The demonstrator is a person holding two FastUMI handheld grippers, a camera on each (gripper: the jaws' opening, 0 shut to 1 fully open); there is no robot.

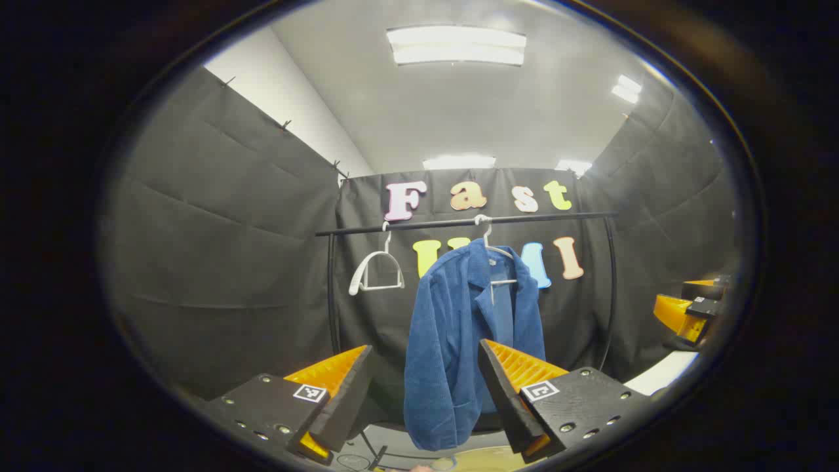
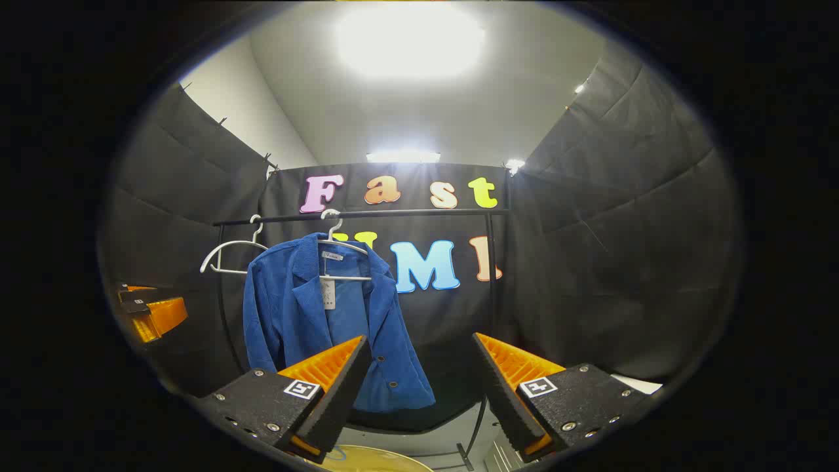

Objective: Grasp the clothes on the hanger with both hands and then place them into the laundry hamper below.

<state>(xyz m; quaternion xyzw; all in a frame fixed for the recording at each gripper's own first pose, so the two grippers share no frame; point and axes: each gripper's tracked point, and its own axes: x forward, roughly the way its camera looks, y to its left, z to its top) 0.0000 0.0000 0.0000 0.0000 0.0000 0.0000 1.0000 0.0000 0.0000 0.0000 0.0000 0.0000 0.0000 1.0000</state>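
A blue corduroy jacket (image 1: 459, 334) hangs on a white hanger (image 1: 490, 248) from a black rail (image 1: 459, 223). In the right gripper view the same jacket (image 2: 314, 321) hangs left of centre, a tag at its collar. My left gripper (image 1: 425, 373) is open, well short of the jacket, which shows between its fingers. My right gripper (image 2: 419, 367) is open too, with the jacket's hem behind its left finger. The right gripper (image 1: 688, 308) shows at the right edge of the left gripper view, and the left gripper (image 2: 147, 308) at the left edge of the right gripper view. A pale curved rim, perhaps the hamper (image 2: 380, 459), lies below.
A bare white hanger (image 1: 377, 269) hangs on the rail left of the jacket. The rack's black uprights (image 2: 488, 275) stand at each end of the rail. Black cloth walls close in on both sides.
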